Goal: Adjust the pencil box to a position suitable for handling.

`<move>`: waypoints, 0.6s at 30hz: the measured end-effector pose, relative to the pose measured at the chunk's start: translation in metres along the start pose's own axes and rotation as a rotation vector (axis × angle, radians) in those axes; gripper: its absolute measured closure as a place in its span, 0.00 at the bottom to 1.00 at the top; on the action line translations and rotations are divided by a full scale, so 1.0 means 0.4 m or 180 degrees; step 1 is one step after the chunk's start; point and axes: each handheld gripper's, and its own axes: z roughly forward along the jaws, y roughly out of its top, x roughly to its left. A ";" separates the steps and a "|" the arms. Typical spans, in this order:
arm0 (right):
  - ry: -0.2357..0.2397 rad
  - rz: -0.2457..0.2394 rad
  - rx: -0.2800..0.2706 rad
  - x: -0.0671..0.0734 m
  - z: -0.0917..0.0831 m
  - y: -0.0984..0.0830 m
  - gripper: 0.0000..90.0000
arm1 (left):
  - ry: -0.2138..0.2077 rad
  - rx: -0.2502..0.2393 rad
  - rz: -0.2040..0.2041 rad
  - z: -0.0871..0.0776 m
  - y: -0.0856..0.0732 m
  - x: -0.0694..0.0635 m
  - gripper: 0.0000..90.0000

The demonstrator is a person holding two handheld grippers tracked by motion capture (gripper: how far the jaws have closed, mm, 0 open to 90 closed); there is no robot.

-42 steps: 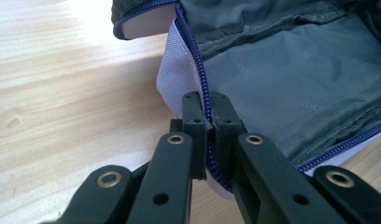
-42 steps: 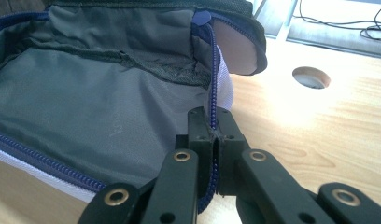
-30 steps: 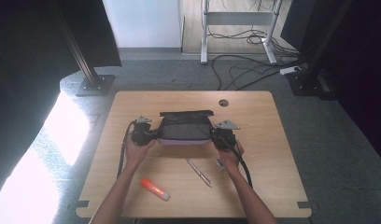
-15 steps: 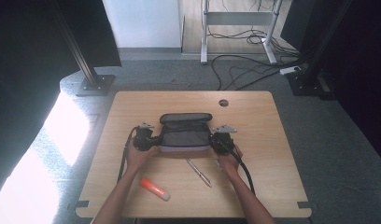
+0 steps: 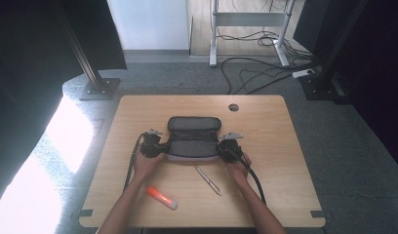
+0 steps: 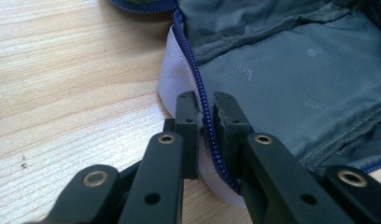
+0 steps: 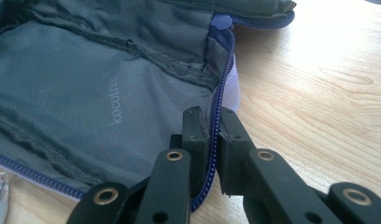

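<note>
A grey pencil case [image 5: 193,141] with a blue zip lies unzipped on the wooden table [image 5: 285,146], lid folded back. My left gripper [image 5: 160,148] is at its left end and my right gripper [image 5: 220,148] at its right end. In the left gripper view the jaws [image 6: 205,100] straddle the zip edge [image 6: 198,88] with a small gap; they have just been opening. In the right gripper view the jaws [image 7: 214,114] also straddle the zip edge [image 7: 224,70], loosened, having just been opening too. The grey lining [image 7: 86,79] shows inside.
A silver pen [image 5: 207,180] lies in front of the case, between the person's forearms. An orange glue stick [image 5: 162,197] rests near the front left. A round cable hole [image 5: 233,107] sits at the back of the table. Cables trail from both grippers.
Both grippers have come down with the case, which now rests flat on the table. The jaws of both have parted slightly around the zip edge.
</note>
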 end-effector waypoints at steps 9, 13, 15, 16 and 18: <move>0.0131 0.0060 -0.0123 -0.012 -0.016 0.005 0.57 | 0.0033 -0.0150 -0.0041 -0.015 0.003 -0.006 0.42; 0.0138 0.0098 -0.0243 -0.019 -0.035 0.004 0.53 | 0.0001 -0.0262 -0.0074 -0.032 0.004 -0.003 0.36; 0.0170 0.0148 -0.0317 -0.028 -0.047 0.002 0.53 | -0.0014 -0.0292 -0.0064 -0.041 0.004 -0.005 0.34; 0.0198 0.0171 -0.0321 -0.032 -0.051 0.001 0.51 | -0.0015 -0.0291 -0.0050 -0.045 0.003 -0.005 0.34; 0.0233 0.0164 -0.0328 -0.038 -0.058 -0.001 0.50 | -0.0045 -0.0304 -0.0022 -0.054 0.003 -0.009 0.34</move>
